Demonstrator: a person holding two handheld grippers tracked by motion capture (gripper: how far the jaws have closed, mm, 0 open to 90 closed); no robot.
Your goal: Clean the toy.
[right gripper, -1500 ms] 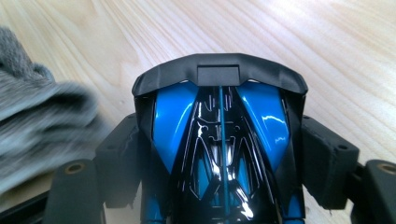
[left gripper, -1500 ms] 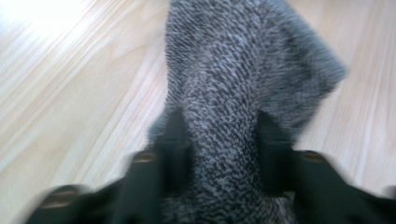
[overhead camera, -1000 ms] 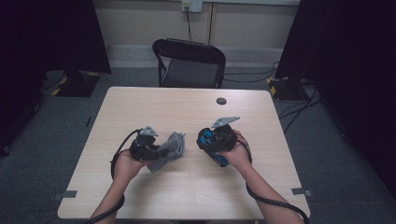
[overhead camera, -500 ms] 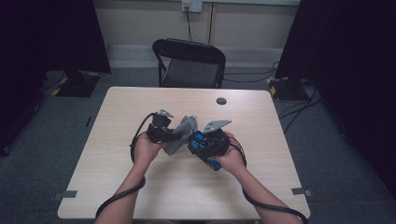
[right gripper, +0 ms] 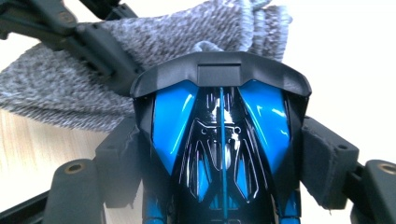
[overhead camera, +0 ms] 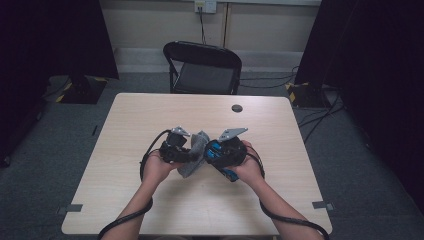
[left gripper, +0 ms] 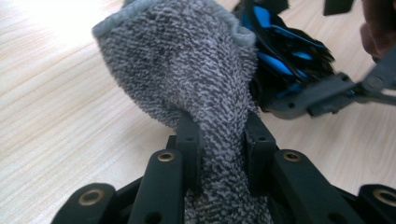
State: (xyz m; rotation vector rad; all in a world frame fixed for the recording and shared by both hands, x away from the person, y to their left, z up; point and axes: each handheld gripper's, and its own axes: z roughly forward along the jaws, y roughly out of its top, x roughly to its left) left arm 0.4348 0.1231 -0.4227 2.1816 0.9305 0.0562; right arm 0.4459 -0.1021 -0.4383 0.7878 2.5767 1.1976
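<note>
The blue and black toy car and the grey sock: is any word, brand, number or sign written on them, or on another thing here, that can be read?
None can be read.
Blue and black toy car: glossy panels and line patterns, no letters.
Grey sock: plain knit, no label.
Left gripper and right gripper: bare black jaws.
Wall socket: too small to tell.
</note>
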